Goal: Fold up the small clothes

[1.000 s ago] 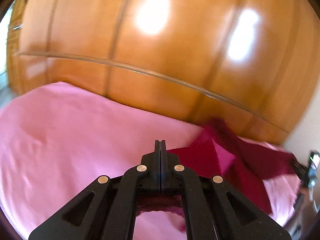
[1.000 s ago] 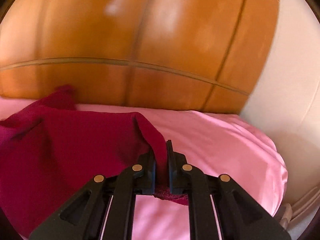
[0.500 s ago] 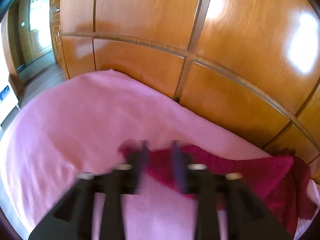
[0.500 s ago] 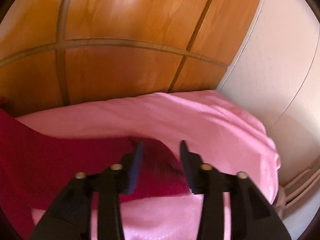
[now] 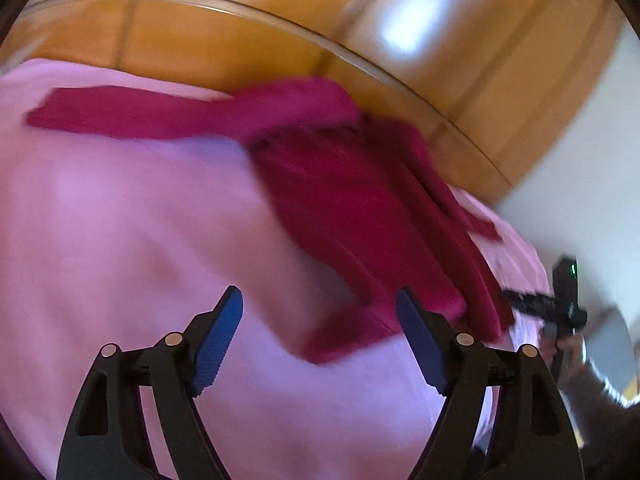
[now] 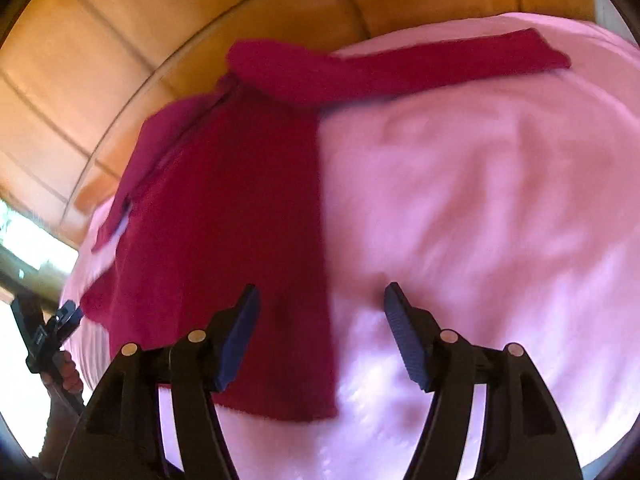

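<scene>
A: What did the left wrist view show?

B: The left hand-held gripper (image 5: 318, 310) stood released, its blue pads wide apart and holding nothing. A second earlier its jaws had been shut on the cloth; half a second earlier they were parting. The crimson garment (image 5: 360, 216) now lay on the pink bed (image 5: 120, 240), ahead of that hand-held gripper and to its right, with one sleeve (image 5: 120, 116) stretched out far ahead to the left. Its near hem sat just beyond the right pad, apart from it. The right hand-held gripper (image 5: 560, 308) showed small at the far right edge, blurred.

A: And the right wrist view?

B: The same change. The right hand-held gripper (image 6: 320, 308) had been clamped on a fold of the garment (image 6: 224, 240) a second before; now it was open and empty, hovering over the hem, the cloth's right edge running between the pads. The sleeve (image 6: 400, 68) reached ahead to the right, towards the wooden panelling (image 6: 120, 60).

A: Meaning for the fold?

B: I judged the garment had been dropped and spread flat. No fold was yet made; the sleeve looked the likely next thing to bring in.
</scene>
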Tool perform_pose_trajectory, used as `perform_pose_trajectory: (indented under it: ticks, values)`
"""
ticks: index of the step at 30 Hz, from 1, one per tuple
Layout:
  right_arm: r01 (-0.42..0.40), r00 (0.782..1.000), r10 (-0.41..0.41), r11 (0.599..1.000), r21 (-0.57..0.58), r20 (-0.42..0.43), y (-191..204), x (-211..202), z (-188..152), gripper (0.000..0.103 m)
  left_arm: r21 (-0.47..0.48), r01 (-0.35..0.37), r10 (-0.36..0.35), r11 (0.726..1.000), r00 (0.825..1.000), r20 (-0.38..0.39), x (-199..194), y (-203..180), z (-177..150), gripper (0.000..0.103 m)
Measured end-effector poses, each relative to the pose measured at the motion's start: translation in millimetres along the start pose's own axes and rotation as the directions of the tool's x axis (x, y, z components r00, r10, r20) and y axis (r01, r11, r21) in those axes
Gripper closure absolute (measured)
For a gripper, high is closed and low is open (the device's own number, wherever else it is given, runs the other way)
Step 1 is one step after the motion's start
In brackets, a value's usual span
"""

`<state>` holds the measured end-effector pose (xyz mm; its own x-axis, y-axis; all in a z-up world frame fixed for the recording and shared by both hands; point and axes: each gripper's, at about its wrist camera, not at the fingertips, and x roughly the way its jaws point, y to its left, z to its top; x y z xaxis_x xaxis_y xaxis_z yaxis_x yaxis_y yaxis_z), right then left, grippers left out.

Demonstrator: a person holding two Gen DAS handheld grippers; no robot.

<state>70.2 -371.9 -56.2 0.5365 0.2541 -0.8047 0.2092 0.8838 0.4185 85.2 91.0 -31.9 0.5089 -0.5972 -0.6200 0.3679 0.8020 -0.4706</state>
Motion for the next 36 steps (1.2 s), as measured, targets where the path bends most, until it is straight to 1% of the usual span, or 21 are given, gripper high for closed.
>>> perform_pose_trajectory:
  ticks: [1, 2, 3, 4, 5, 6, 7, 9, 12, 15, 18, 20, 21, 23, 24, 27, 29, 30, 32, 33, 36]
  values:
    - [-0.005, 1.0, 0.005, 1.0, -0.001, -0.001, 0.8, 0.9, 1.2, 0.046, 0.023, -0.013, 0.013, 1.0, 1.0, -0.008, 6.8, -6.6, -3.1, 0.025]
    - [-0.018, 1.0, 0.018, 1.0, -0.004, -0.007, 4.7, 1.6, 2.4, 0.053, 0.035, -0.022, 0.022, 0.999, 1.0, -0.008, 12.4, -10.4, -4.1, 0.029]
    - [-0.019, 1.0, 0.019, 1.0, -0.02, -0.013, 9.4, 2.5, 3.6, 0.068, 0.037, -0.014, 0.014, 0.999, 1.0, -0.018, 19.4, -14.6, 0.3, 0.039]
    - [-0.019, 1.0, 0.018, 0.999, -0.042, -0.023, 14.3, 3.5, 4.7, 0.085, 0.037, 0.019, -0.017, 0.999, 0.999, -0.049, 23.8, -17.7, 2.7, 0.07]
    - [-0.013, 0.999, 0.01, 0.997, -0.076, -0.034, 22.4, 3.4, 6.3, 0.089, 0.034, 0.04, -0.037, 0.999, 0.996, -0.077, 27.7, -18.1, 4.2, 0.085]
    - [-0.006, 0.999, 0.003, 0.995, -0.096, -0.035, 28.4, 2.9, 7.4, 0.092, 0.041, 0.045, -0.041, 0.998, 0.995, -0.09, 24.2, -23.2, 7.3, 0.085]
    - [-0.003, 1.0, -0.001, 0.993, -0.118, -0.029, 33.8, -1.2, 7.9, 0.094, 0.059, 0.04, -0.035, 0.997, 0.996, -0.081, 19.5, -25.9, 10.5, 0.089]
    - [-0.015, 1.0, 0.018, 0.988, -0.151, 0.016, 41.3, -20.8, 12.6, 0.094, 0.078, 0.061, -0.055, 0.995, 0.996, -0.075, -3.3, -36.8, 19.8, 0.091]
    - [-0.029, 0.994, 0.048, 0.981, -0.191, 0.095, 55.2, -60.0, 23.7, 0.095, 0.052, 0.115, -0.112, 0.992, 0.992, -0.056, -35.4, -41.6, 42.8, 0.092]
    - [-0.043, 0.984, 0.079, 0.974, -0.224, 0.158, 62.5, -103.4, 26.6, 0.095, 0.001, 0.182, -0.182, 0.983, 0.982, -0.055, -76.6, -46.7, 55.1, 0.092]
    - [-0.045, 0.98, 0.087, 0.972, -0.23, 0.177, 58.2, -132.8, 19.3, 0.095, -0.031, 0.184, -0.186, 0.982, 0.98, -0.077, -106.8, -45.9, 49.4, 0.092]
    - [-0.031, 0.985, 0.068, 0.973, -0.228, 0.158, 49.9, -142.4, 1.4, 0.095, -0.076, 0.177, -0.185, 0.981, 0.976, -0.113, -109.8, -39.9, 40.8, 0.092]
    - [-0.017, 0.989, 0.049, 0.974, -0.224, 0.141, 46.1, -140.4, -6.3, 0.095, -0.111, 0.16, -0.176, 0.981, 0.973, -0.149, -109.7, -32.1, 25.9, 0.092]
    - [-0.001, 0.997, 0.015, 0.984, -0.18, 0.073, 31.7, -125.1, -26.6, 0.095, -0.157, 0.129, -0.159, 0.979, 0.967, -0.197, -98.0, -21.8, 4.7, 0.092]
    - [0.006, 0.999, 0.001, 0.987, -0.164, 0.042, 24.0, -117.6, -35.7, 0.095, -0.203, 0.117, -0.163, 0.972, 0.961, -0.224, -91.7, -10.5, -11.1, 0.092]
    - [0.048, 0.996, -0.058, 0.988, -0.144, -0.065, 4.0, -95.6, -72.5, 0.096, -0.285, 0.048, -0.137, 0.957, 0.944, -0.301, -73.0, 13.0, -54.2, 0.092]
    - [0.086, 0.988, -0.104, 0.984, -0.154, -0.112, -3.3, -84.5, -92.0, 0.097, -0.323, 0.03, -0.144, 0.946, 0.932, -0.333, -66.0, 19.2, -74.8, 0.094]
    - [0.109, 0.983, -0.129, 0.982, -0.156, -0.127, -7.7, -79.8, -97.5, 0.101, -0.331, 0.019, -0.14, 0.944, 0.928, -0.345, -65.2, 21.8, -85.4, 0.094]
    - [0.105, 0.983, -0.121, 0.987, -0.124, -0.134, -15.4, -76.1, -101.6, 0.101, -0.31, -0.025, -0.095, 0.951, 0.925, -0.368, -64.4, 23.4, -97.4, 0.095]
    - [0.11, 0.983, -0.128, 0.985, -0.135, -0.13, -12.5, -77.8, -100.3, 0.101, -0.305, -0.036, -0.083, 0.952, 0.926, -0.369, -64.4, 22.4, -95.5, 0.095]
    - [0.168, 0.977, -0.195, 0.954, -0.249, -0.086, 6.7, -84.0, -87.6, 0.098, -0.263, -0.052, -0.04, 0.963, 0.942, -0.333, -71.2, 22.9, -90.5, 0.094]
